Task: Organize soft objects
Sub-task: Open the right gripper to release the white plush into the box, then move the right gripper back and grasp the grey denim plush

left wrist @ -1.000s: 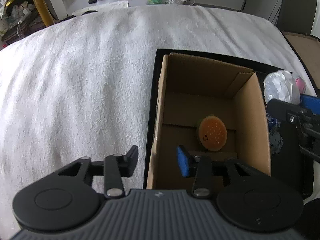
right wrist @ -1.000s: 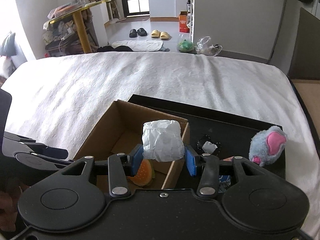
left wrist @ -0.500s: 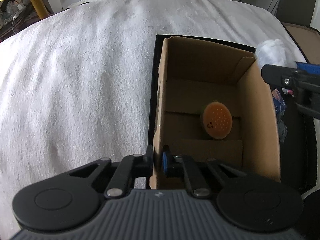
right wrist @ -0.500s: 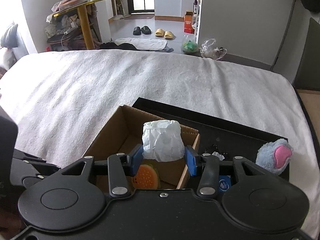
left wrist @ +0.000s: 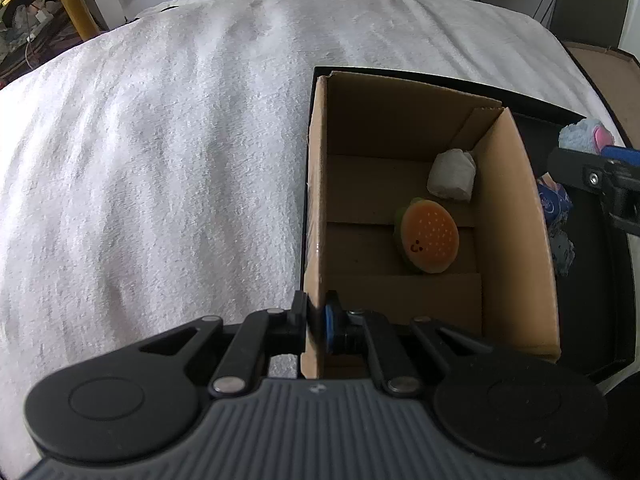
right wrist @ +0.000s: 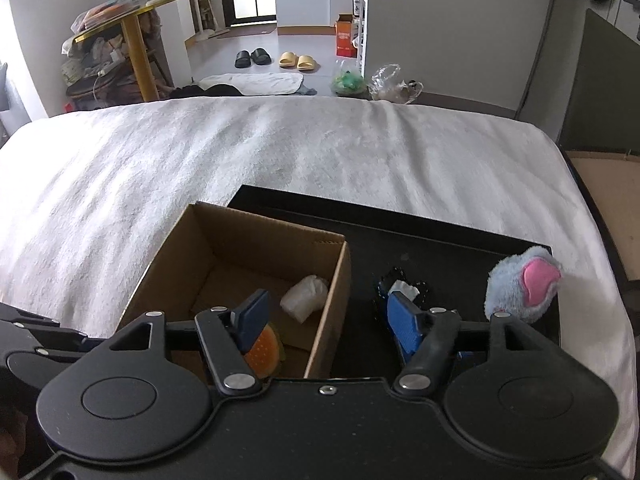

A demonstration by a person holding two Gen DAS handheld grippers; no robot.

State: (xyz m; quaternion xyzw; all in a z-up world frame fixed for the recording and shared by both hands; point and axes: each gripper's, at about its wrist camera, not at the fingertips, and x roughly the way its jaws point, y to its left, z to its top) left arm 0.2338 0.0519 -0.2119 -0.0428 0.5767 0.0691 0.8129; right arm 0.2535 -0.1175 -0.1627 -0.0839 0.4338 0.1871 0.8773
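An open cardboard box (left wrist: 516, 200) (right wrist: 328, 280) stands on a black tray (right wrist: 440, 236). Inside it lie an orange burger plush (left wrist: 430, 238) (right wrist: 264, 350) and a white crumpled paper wad (left wrist: 452, 176) (right wrist: 306, 298). My left gripper (left wrist: 316, 322) is shut on the box's near-left wall. My right gripper (right wrist: 326, 320) is open and empty above the box's right wall. A grey and pink plush (right wrist: 522, 284) (left wrist: 584, 136) sits on the tray's right end. A small black and white soft item (right wrist: 404, 286) lies on the tray beside the box.
The tray rests on a white towel-covered bed (left wrist: 160, 160) (right wrist: 280, 148). A blue patterned item (left wrist: 554, 204) lies on the tray right of the box. A brown board (right wrist: 604, 196) lies off the bed's right side. Beyond the bed are slippers and a yellow table.
My right gripper opened and the white paper wad dropped into the box. My left gripper closed on the box's left wall.
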